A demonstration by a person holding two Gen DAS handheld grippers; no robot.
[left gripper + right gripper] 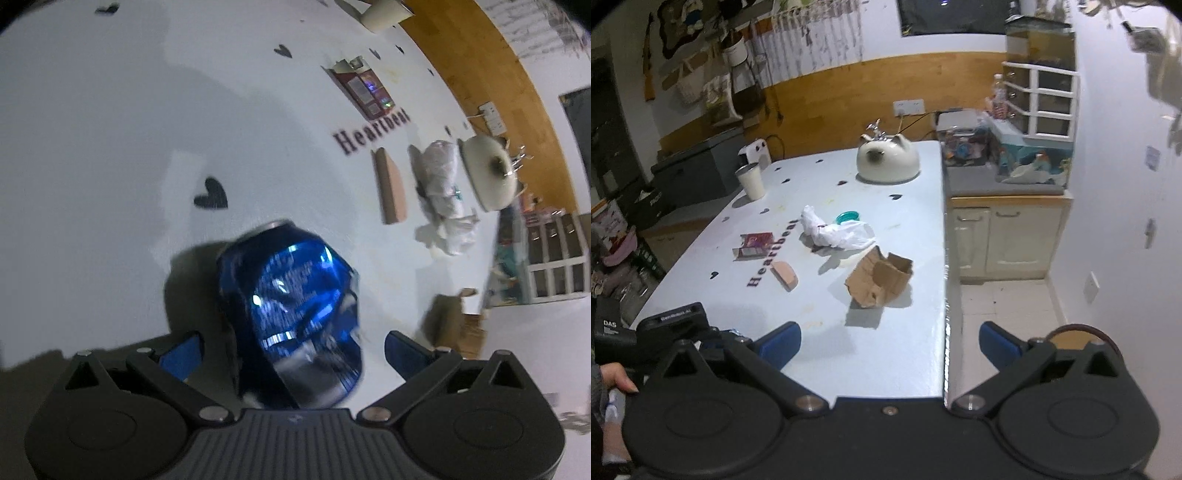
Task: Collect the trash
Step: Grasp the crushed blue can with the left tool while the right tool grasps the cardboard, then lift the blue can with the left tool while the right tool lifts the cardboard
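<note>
My left gripper is spread wide with the crushed blue can lying on the white table between its two blue pads, and neither pad touches the metal; I have it set this way so the jaws straddle the can's dented body before I squeeze. The can lies on its side with its top rim pointing away from me, so the pads should meet its flattened flanks, though the creased metal may slip or twist as they close. My right gripper is just as wide and empty, hanging over the near right edge of the table, where it has a clear line to the rest of the litter. Just beyond it stands the torn cardboard box, farther off the crumpled white plastic bag, to the left a small brown piece and a dark red packet. The white cup and the cat-shaped ceramic piece at the far end look like keepers, not trash.
</note>
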